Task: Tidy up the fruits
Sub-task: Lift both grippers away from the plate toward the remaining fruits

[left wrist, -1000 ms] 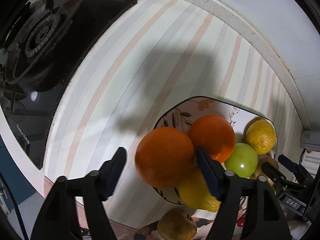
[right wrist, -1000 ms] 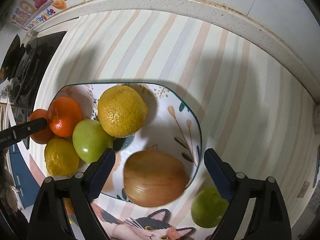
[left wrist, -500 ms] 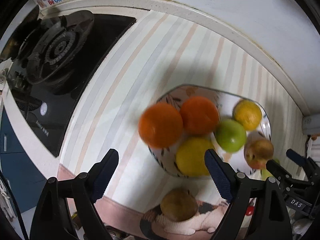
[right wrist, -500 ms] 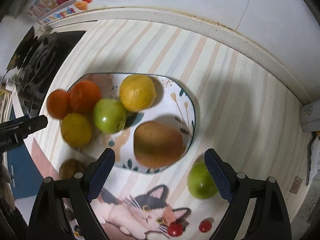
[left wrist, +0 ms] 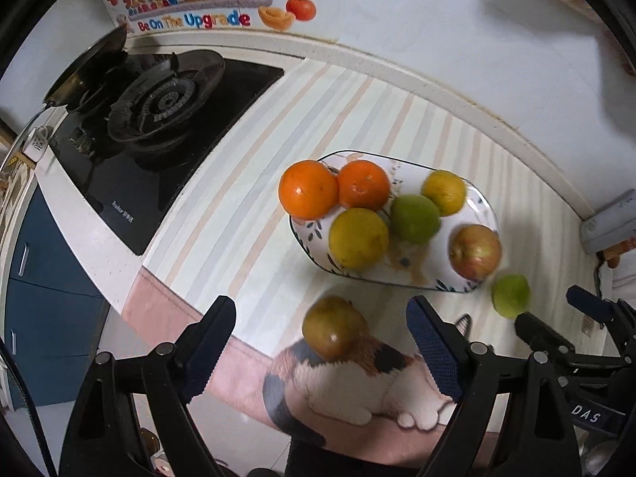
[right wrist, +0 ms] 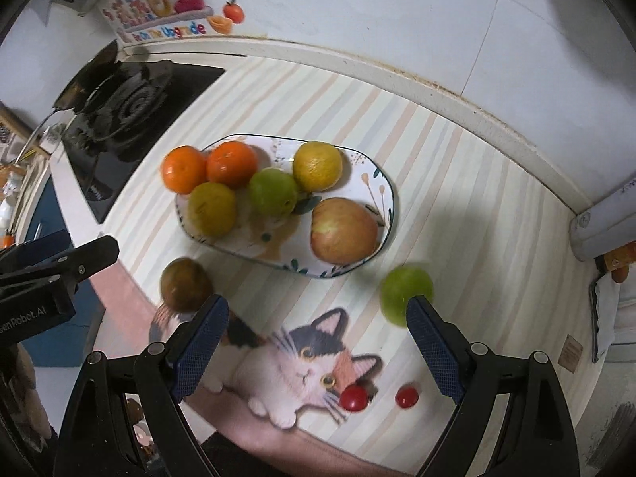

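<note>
I read the floral plate [right wrist: 383, 192] as resting on the striped mat [right wrist: 457, 183] that covers the surface, and it carries six fruits. At its stove-side end, one orange [left wrist: 308, 189] sits at the plate edge and overhangs the rim, touching a second orange [left wrist: 363, 185] beside it. In front of these lies a yellow citrus [left wrist: 359, 238], touching a green apple [left wrist: 414, 218] at the plate centre. A second yellow citrus [left wrist: 444, 192] sits at the wall side of the plate, and a red-yellow apple [right wrist: 344, 230] occupies the opposite end. Two fruits lie off the plate on the mat: a brownish-green pear [left wrist: 334, 328] near the front edge, and a green fruit [right wrist: 405, 294] just past the apple end. Two cherry tomatoes, the first [right wrist: 355, 398] and the second [right wrist: 407, 396], rest on the cat print [right wrist: 302, 361] near the front of the mat. The left tool [left wrist: 318, 342] is released, its jaws spread wide and holding nothing, with the pear seen between them. The right tool [right wrist: 316, 340] is likewise released and empty, above the cat print. A black gas stove [left wrist: 159, 107] sits well apart, with a colourful wall sticker [left wrist: 190, 0] behind it.
</note>
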A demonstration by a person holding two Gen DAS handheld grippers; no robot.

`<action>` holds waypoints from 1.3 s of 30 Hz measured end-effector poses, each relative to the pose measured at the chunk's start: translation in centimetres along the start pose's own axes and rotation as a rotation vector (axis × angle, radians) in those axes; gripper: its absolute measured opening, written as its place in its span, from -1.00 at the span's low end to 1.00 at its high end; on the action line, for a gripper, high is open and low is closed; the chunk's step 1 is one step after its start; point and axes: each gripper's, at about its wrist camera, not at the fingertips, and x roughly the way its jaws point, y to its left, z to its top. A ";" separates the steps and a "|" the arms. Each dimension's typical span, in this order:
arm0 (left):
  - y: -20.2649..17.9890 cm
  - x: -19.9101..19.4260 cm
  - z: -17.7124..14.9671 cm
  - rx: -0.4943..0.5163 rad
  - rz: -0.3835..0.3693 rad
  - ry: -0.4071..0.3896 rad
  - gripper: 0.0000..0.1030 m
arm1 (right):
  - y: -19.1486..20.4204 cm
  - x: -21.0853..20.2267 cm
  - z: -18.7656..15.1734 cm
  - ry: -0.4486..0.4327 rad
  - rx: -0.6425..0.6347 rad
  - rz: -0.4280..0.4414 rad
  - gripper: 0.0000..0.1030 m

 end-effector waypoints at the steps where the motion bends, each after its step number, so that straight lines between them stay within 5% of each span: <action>1: -0.2 -0.5 -0.3 0.000 0.001 -0.009 0.70 | 0.1 -0.5 -0.3 -0.005 -0.001 0.002 0.81; 24: -2.8 -10.4 -6.3 0.030 -0.070 -0.123 0.70 | -1.2 -12.2 -6.6 -0.136 0.019 0.065 0.81; 39: -3.8 -13.4 -7.3 0.050 -0.079 -0.177 0.70 | -1.4 -14.9 -7.5 -0.170 0.014 0.096 0.81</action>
